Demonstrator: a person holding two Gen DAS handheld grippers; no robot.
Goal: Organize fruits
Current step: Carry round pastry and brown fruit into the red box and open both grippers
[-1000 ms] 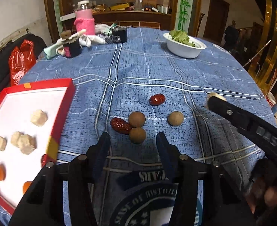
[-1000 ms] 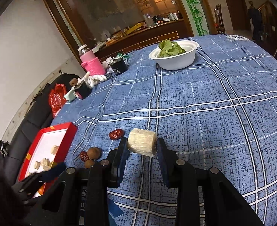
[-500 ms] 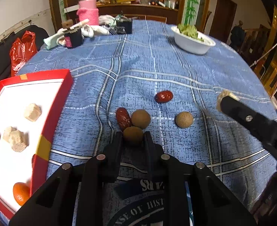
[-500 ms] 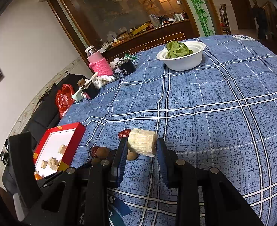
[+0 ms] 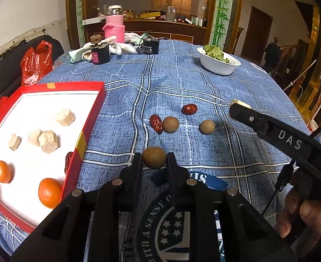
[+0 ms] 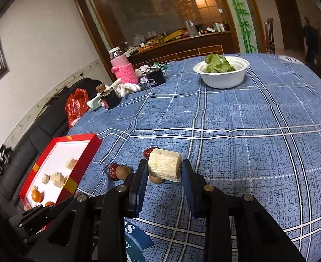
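Note:
My left gripper (image 5: 154,160) is shut on a round brown longan (image 5: 154,157), lifted a little off the blue cloth. Beyond it lie two more longans (image 5: 170,124) (image 5: 207,126) and two red dates (image 5: 156,123) (image 5: 189,109). The red tray (image 5: 90,118) at the left holds pale cane chunks (image 5: 65,117), two oranges (image 5: 50,192) and a date at its rim. My right gripper (image 6: 164,169) is shut on a pale sugarcane chunk (image 6: 164,167) held above the cloth; its finger also shows in the left wrist view, right gripper (image 5: 240,107).
A white bowl of greens (image 5: 218,63) stands far right on the table. At the far edge are a pink-sleeved bottle (image 5: 114,27), black boxes (image 5: 151,46) and white gloves (image 5: 118,48). A red bag (image 5: 37,64) sits on a dark seat at left.
My left gripper closed on the nearest longan and drew it back from the other fruits, lifting it slightly. The right gripper kept hold of the cane chunk, hardly moving.

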